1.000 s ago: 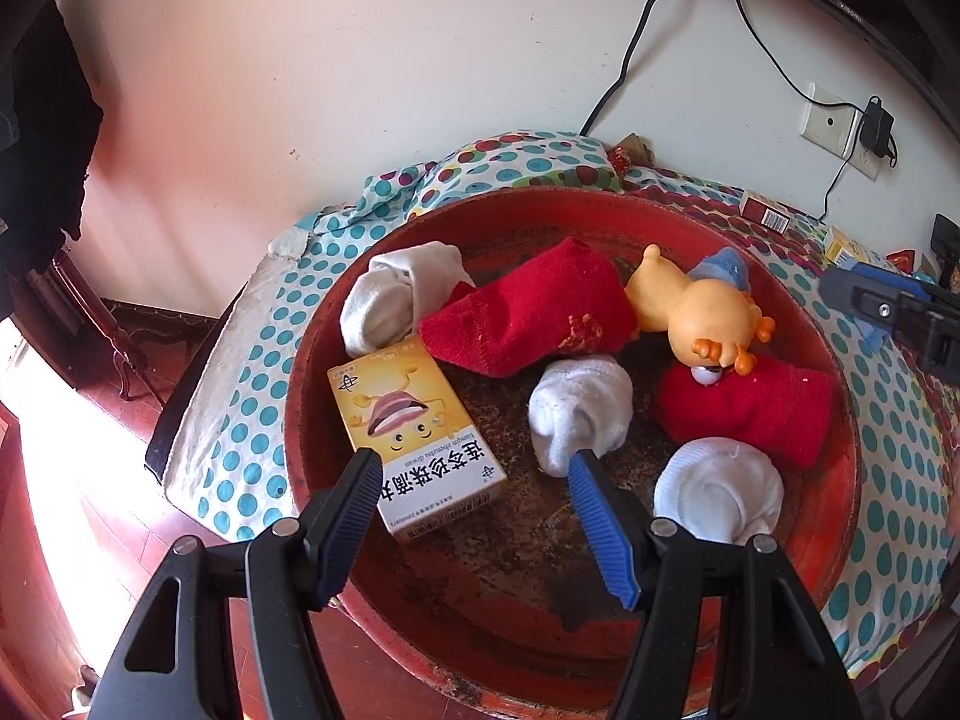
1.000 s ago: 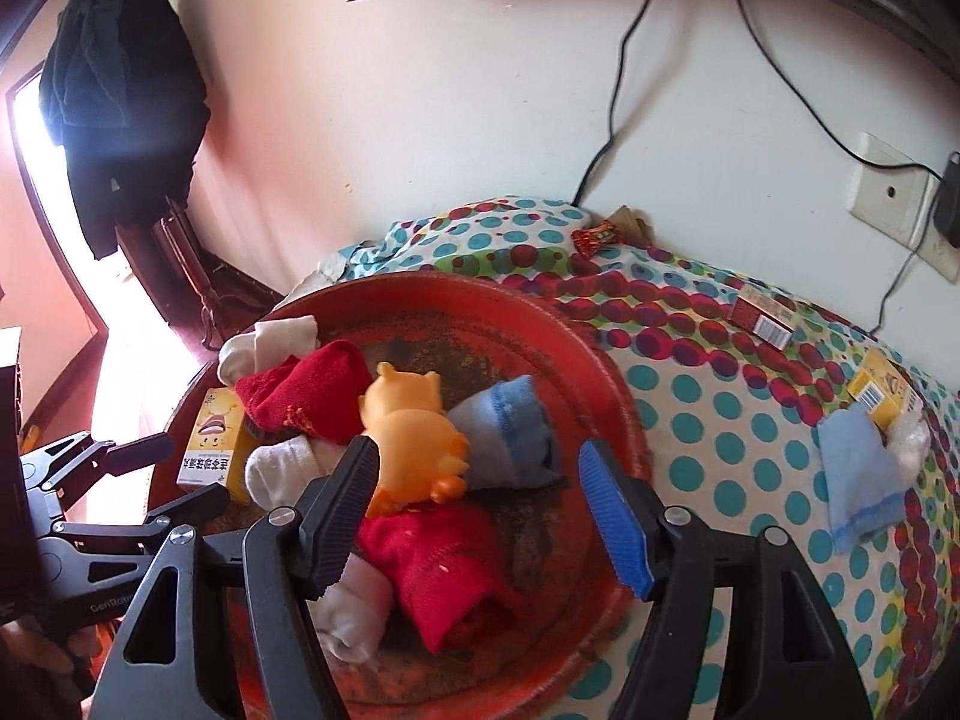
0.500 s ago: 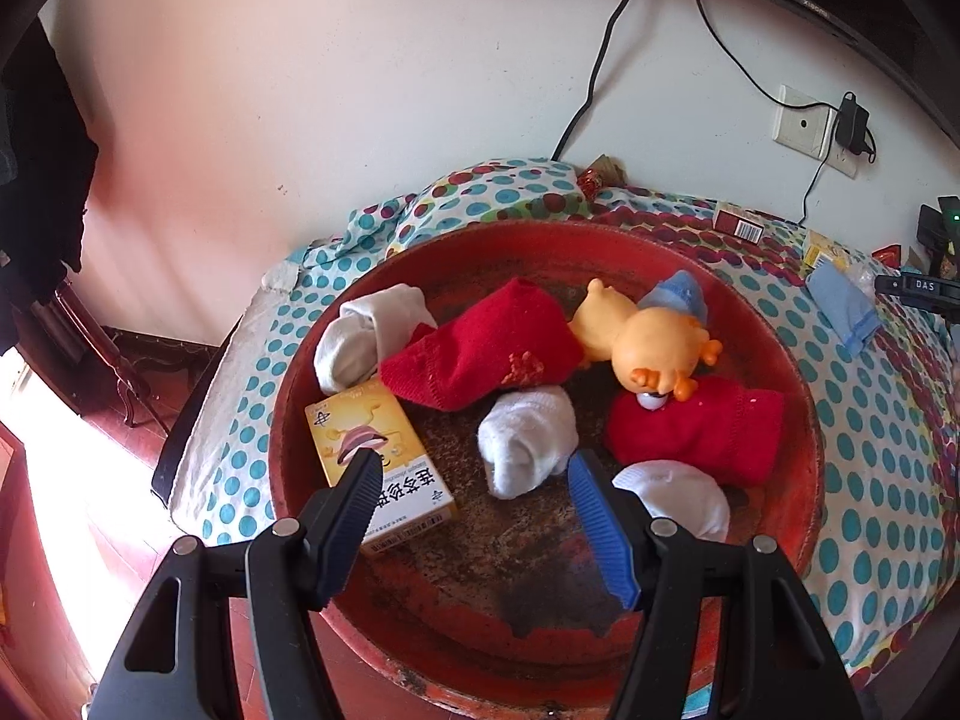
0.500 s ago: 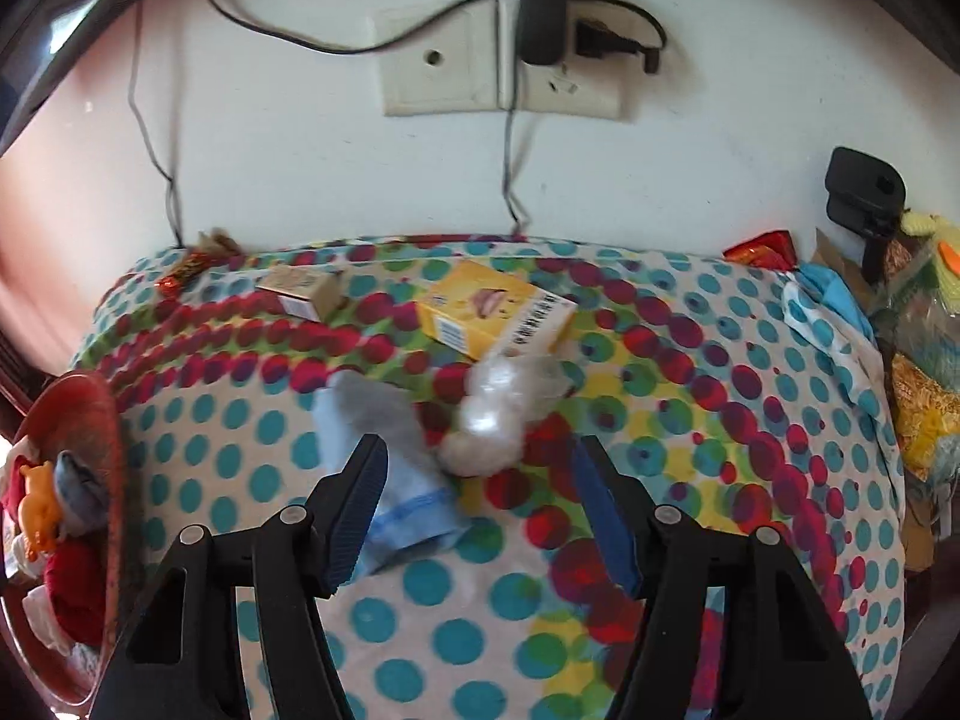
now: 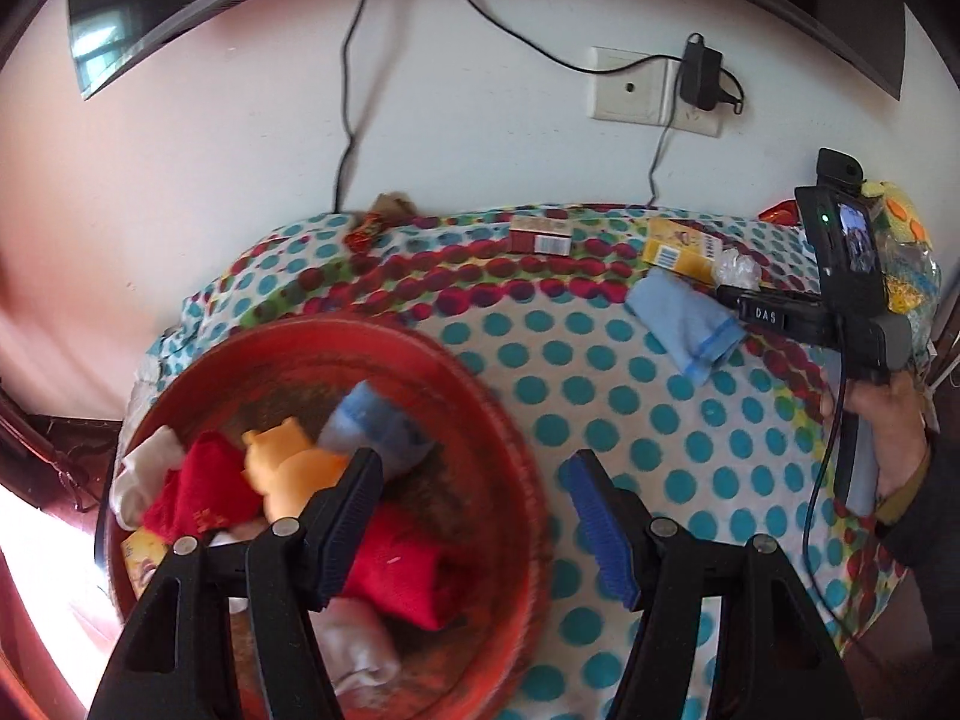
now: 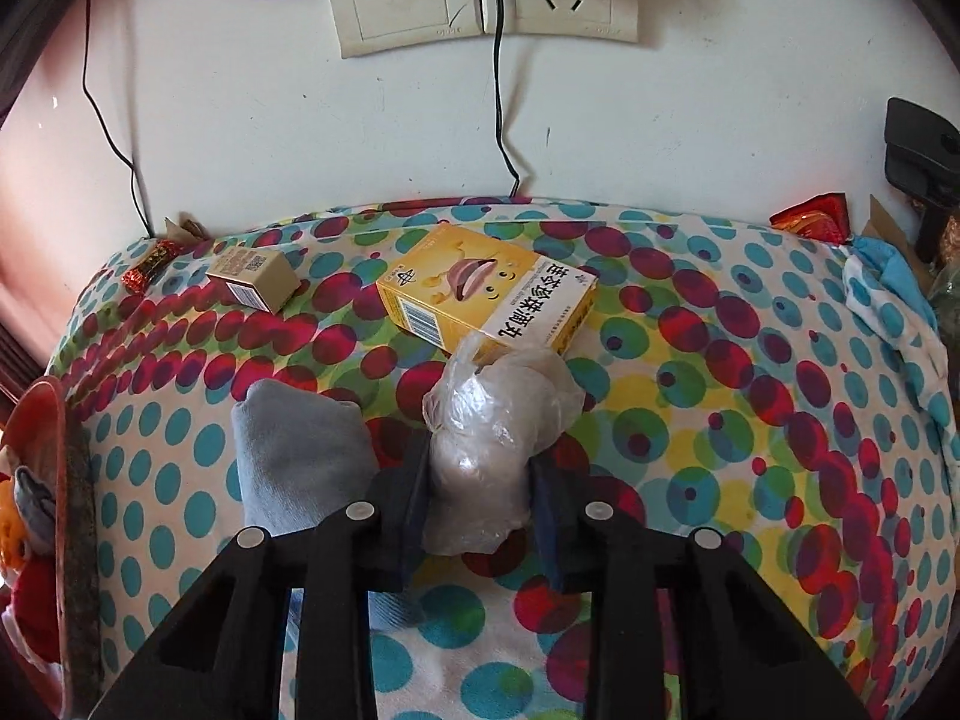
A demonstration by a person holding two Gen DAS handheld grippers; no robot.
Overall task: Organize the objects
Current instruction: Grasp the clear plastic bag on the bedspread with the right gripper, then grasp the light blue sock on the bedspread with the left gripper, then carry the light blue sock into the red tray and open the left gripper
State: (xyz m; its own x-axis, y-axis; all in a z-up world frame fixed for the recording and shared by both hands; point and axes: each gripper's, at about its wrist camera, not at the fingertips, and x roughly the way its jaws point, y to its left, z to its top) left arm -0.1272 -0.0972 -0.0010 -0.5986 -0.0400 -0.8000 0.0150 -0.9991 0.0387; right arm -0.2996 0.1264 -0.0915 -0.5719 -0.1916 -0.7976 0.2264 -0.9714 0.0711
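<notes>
1. The right gripper (image 6: 480, 495) is clamped on a crumpled clear plastic bundle (image 6: 489, 450), pale and translucent.
2. The bundle lies on the dotted cloth (image 6: 690, 420), near the yellow box (image 6: 486, 291), right of a grey-blue sock (image 6: 297, 450).
3. The left gripper (image 5: 474, 516) gapes wide and empty over the red basin (image 5: 510, 456) rim.

A plastic-wrapped bundle (image 6: 498, 450) lay on the table (image 6: 690, 420), a carton (image 6: 486, 291) touching it at twelve o'clock, a folded cloth (image 6: 300, 456) just beside at nine o'clock.
</notes>
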